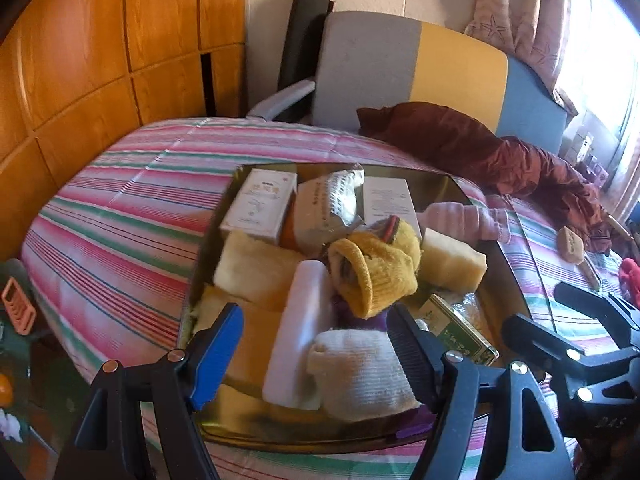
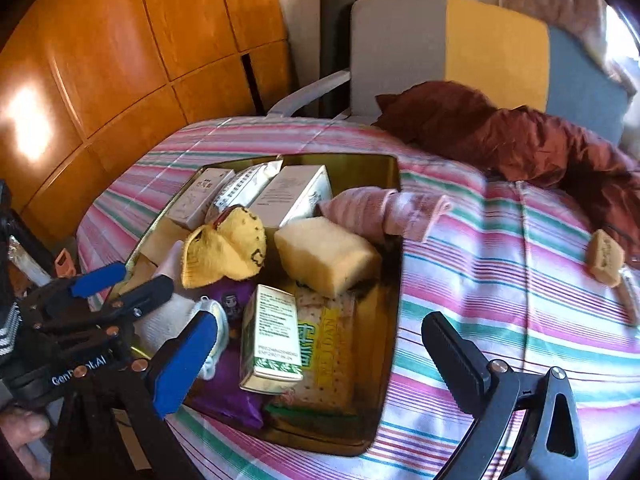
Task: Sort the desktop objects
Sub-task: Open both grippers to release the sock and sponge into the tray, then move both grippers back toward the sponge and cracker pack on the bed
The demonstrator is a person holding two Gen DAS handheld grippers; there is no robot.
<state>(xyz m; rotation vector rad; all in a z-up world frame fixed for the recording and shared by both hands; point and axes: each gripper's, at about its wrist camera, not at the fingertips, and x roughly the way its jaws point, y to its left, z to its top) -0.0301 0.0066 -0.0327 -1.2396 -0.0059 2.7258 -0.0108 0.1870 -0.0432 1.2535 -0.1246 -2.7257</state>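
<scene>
One gold tray (image 2: 394, 216) lay on the striped bed (image 2: 500, 280), holding two yellow sponges (image 1: 452, 260), three white boxes (image 1: 260, 204), one green box (image 2: 274, 336) and one yellow sock (image 2: 228, 248). Left gripper (image 1: 320, 344) and right gripper (image 2: 320, 348) both gaped wide, empty.

Both wrist cameras look steeply down and forward from close above the near edge of the gold tray (image 1: 492, 248) on the striped cloth (image 1: 120, 240). The left view sits left of it, the right view further right; both share the tray and the far chair (image 2: 440, 48).
</scene>
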